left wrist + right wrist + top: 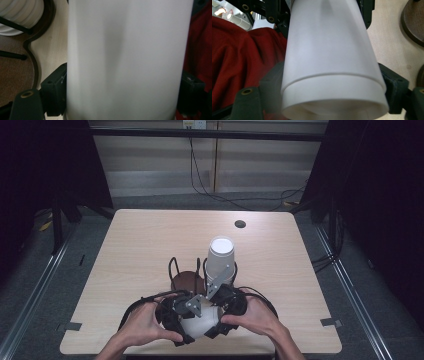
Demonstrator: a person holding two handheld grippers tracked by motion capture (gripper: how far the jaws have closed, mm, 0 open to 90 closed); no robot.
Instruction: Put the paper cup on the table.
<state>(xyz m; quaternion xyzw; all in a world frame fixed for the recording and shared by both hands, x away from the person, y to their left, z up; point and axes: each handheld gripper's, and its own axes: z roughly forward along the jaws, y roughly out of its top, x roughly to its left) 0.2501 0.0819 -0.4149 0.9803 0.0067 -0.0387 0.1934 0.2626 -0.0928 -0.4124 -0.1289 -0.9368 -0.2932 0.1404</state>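
Surface [145, 240]: pale wood, rounded corners, a small dark hole [240, 224] near its far edge.

Cup holder [186, 279]: dark brown base with black wire loops, standing at mid-surface just beyond the hands. Its right compartment carries a tall stack of white cups [220, 260], upright, top rim facing the high camera. The left compartment shows bare brown base.

Held cups [199, 322]: a nested white pair lying roughly level at the near edge of the surface, between the two grippers and in front of the holder. In the right gripper view the seam where one cup sits inside the other runs across the wall [332, 77], with the open rim toward the camera.

Left gripper [122, 92]: jaws pressed against both sides of the white cup wall, pinching it. The holder base and stacked cup rims lie at the upper left of that view.

Right gripper [332, 82]: jaws clamp the outer cup near its rim, one on each side. Red cloth [242, 55] lies behind, on the person's side.

Both hands [145, 322] wrap the gripper bodies, close together.
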